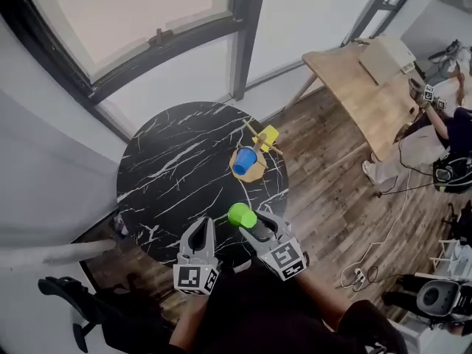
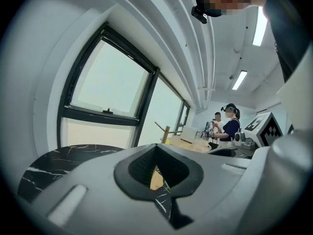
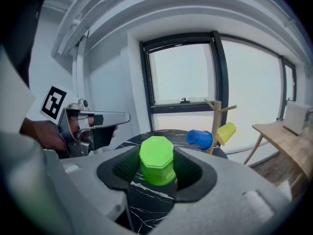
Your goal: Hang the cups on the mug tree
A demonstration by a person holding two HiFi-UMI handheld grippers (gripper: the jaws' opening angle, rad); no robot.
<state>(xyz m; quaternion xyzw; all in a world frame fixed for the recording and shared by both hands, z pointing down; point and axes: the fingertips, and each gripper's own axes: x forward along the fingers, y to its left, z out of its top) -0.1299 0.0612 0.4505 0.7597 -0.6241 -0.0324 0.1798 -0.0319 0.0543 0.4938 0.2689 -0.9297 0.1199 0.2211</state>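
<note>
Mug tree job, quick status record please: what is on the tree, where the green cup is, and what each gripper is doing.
mug tree: upright on the black marble table, on the far side from the grippers
blue cup: on a peg of the tree
yellow cup: on a peg, beside the blue one
green cup: between the jaws of the right gripper, not yet on the tree
left gripper: shut, empty
right gripper: shut on the green cup
</note>
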